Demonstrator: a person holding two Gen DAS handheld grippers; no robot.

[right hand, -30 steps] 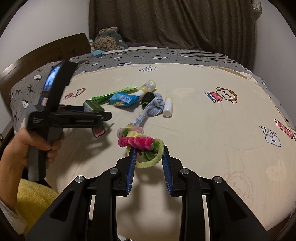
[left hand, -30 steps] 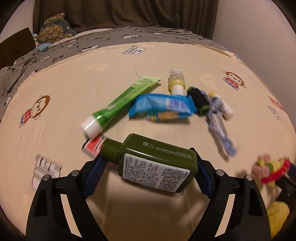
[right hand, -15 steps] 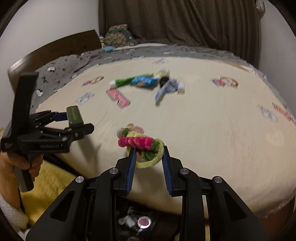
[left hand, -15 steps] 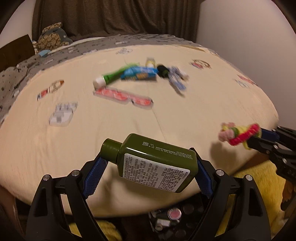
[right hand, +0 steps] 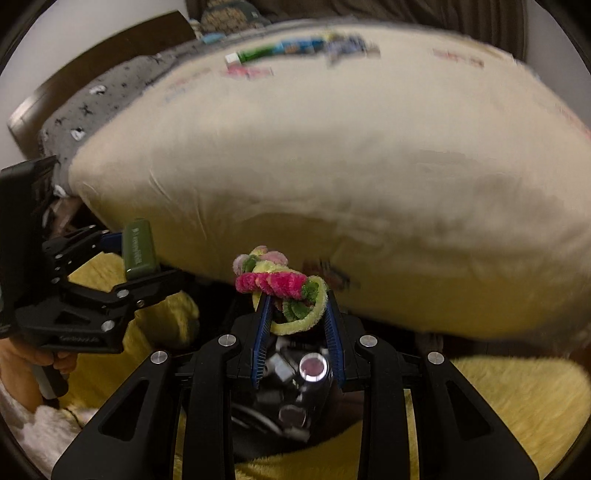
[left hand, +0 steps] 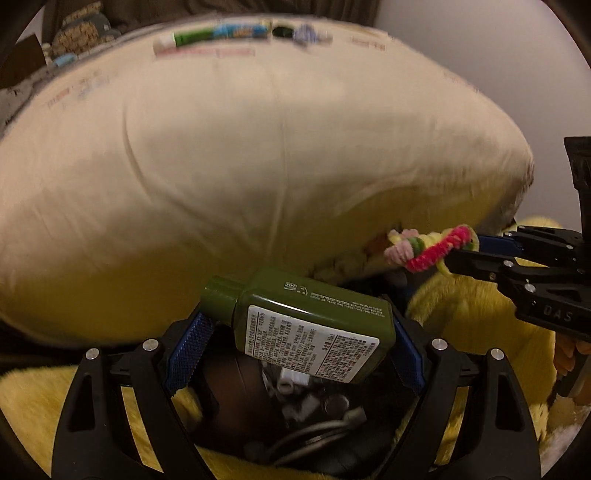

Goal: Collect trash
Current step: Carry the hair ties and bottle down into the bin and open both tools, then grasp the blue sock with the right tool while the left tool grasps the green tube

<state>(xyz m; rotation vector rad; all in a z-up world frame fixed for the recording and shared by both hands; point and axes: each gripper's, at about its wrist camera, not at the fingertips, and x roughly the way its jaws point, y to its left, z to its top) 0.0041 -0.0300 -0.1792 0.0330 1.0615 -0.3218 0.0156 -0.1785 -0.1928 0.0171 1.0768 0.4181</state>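
Observation:
My left gripper point(left hand: 295, 332) is shut on a dark green bottle point(left hand: 310, 325) with a white label, held sideways above a dark bin point(left hand: 295, 424) of small trash on the floor. The bottle also shows in the right wrist view point(right hand: 139, 249). My right gripper point(right hand: 297, 325) is shut on a fuzzy pink, green and yellow pipe-cleaner ring point(right hand: 280, 286), held above the same bin point(right hand: 295, 387). The ring shows in the left wrist view point(left hand: 432, 247) at the right. Several items remain on the bed: a green tube point(left hand: 192, 37) and a blue wrapper point(left hand: 240, 31).
The cream bed point(left hand: 258, 147) fills the upper views, its edge just beyond both grippers. A yellow fuzzy rug point(right hand: 498, 406) surrounds the bin. A stuffed toy point(left hand: 81, 29) sits at the far end. A wooden headboard point(right hand: 92, 66) is at the left.
Both grippers pulled back off the bed and dropped down past its edge with the bottle and the ring still held. The bin now lies under both.

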